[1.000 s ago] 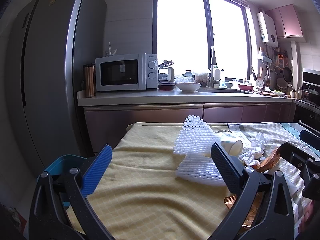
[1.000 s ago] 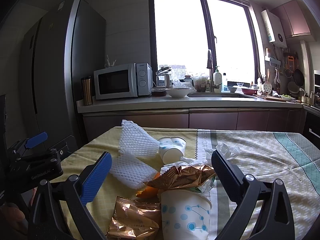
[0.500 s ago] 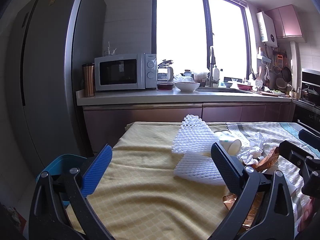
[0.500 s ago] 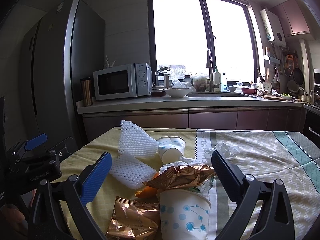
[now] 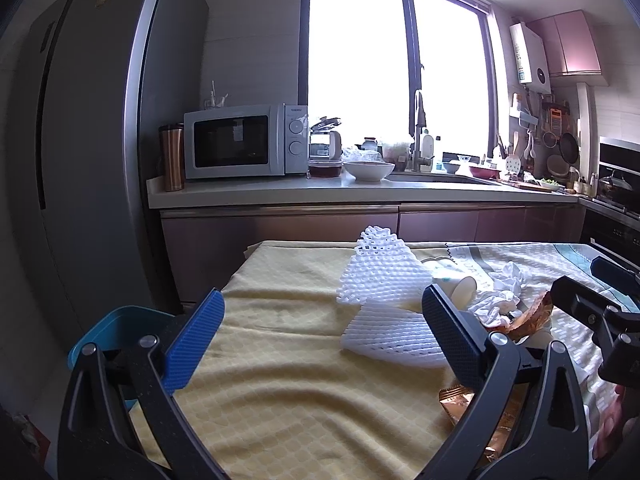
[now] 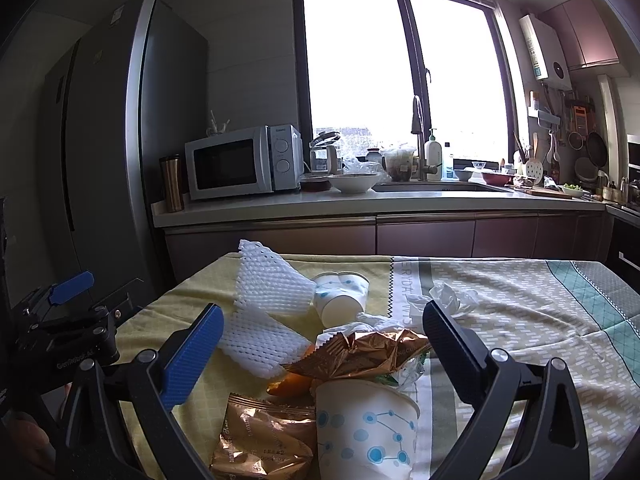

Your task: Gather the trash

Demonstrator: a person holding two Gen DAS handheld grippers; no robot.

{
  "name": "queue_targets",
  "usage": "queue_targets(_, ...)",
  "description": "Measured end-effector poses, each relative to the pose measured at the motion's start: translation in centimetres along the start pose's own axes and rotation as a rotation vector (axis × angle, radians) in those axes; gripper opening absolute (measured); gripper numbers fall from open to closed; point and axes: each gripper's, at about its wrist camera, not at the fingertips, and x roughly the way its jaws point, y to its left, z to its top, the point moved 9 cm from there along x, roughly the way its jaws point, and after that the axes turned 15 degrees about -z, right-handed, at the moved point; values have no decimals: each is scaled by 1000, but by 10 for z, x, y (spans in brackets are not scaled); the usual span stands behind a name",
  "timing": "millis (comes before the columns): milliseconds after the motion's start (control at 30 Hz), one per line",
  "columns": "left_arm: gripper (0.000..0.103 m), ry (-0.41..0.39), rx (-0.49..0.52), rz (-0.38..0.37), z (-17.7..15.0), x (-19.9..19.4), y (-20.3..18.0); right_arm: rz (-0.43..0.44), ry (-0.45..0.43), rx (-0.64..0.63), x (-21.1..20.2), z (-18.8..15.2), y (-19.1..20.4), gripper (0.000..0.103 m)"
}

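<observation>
Trash lies in a heap on the cloth-covered table. Two white foam fruit nets lie toward the far left, one tipped paper cup behind them, crumpled tissue to the right. Closer in the right wrist view are a gold snack wrapper, a second gold packet, orange peel and an upright dotted paper cup. My left gripper hovers open over bare yellow cloth, left of the heap. My right gripper is open, with the wrapper and cup between its fingers' lines of sight, holding nothing.
A blue bin stands on the floor at the table's left edge. Behind the table runs a counter with a microwave, bowl and sink. A tall fridge fills the left.
Both grippers have crept slightly forward toward the heap; the view shifted little. Nothing has been grasped or moved.
</observation>
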Motion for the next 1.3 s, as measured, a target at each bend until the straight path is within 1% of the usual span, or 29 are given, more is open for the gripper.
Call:
queue_targets(600, 97, 45, 14, -55, -12, 9, -13, -22, 42, 21, 12, -6, -13, 96)
queue_targets(767, 97, 60, 16, -64, -15, 11, -16, -29, 59, 20, 14, -12, -16, 96)
queue_targets(900, 97, 86, 15, -88, -20, 15, -19, -37, 78, 24, 15, -18, -22, 96)
queue_targets(967, 97, 117, 10, -122, -26, 20, -23, -40, 89, 27, 17, -21, -25, 96)
queue_targets(1067, 97, 184, -2, -191, -40, 29, -32, -42, 101, 24, 20, -23, -27, 96)
queue_targets(1233, 97, 296, -23, -346, -65, 40, -54, -42, 118, 8, 29, -23, -29, 96)
queue_targets(1300, 97, 336, -30, -397, -75, 44, -62, -36, 134, 5, 34, -24, -29, 96)
